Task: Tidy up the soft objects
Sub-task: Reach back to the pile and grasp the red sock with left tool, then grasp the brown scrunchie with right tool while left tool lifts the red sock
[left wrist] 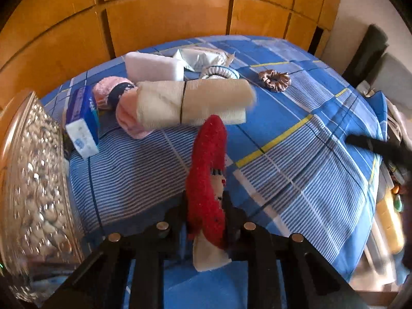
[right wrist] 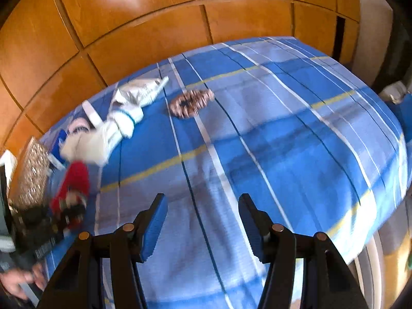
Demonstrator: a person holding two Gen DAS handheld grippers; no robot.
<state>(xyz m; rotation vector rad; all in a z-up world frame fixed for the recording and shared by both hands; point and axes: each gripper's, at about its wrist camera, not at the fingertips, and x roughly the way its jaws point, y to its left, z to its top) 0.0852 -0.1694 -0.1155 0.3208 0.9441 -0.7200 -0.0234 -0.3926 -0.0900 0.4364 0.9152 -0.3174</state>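
Observation:
My left gripper (left wrist: 204, 206) is shut on a red plush sock with a face (left wrist: 207, 170) and holds it upright above the blue checked bed cover (left wrist: 296, 154). The sock also shows in the right wrist view (right wrist: 73, 182), low at the left. Behind it lie a beige rolled cloth (left wrist: 190, 103), a pink sock (left wrist: 123, 103), a white pad (left wrist: 154, 65) and a brown scrunchie (left wrist: 274, 80). My right gripper (right wrist: 203, 213) is open and empty above the cover. The scrunchie (right wrist: 191, 103) lies ahead of it.
A patterned glass bowl (left wrist: 33, 193) stands at the left edge. A blue tissue pack (left wrist: 83, 123) lies next to it. A crinkled plastic packet (left wrist: 198, 58) and a white ribbed item (left wrist: 219, 71) lie at the back. An orange wooden panel wall (left wrist: 167, 13) runs behind the bed.

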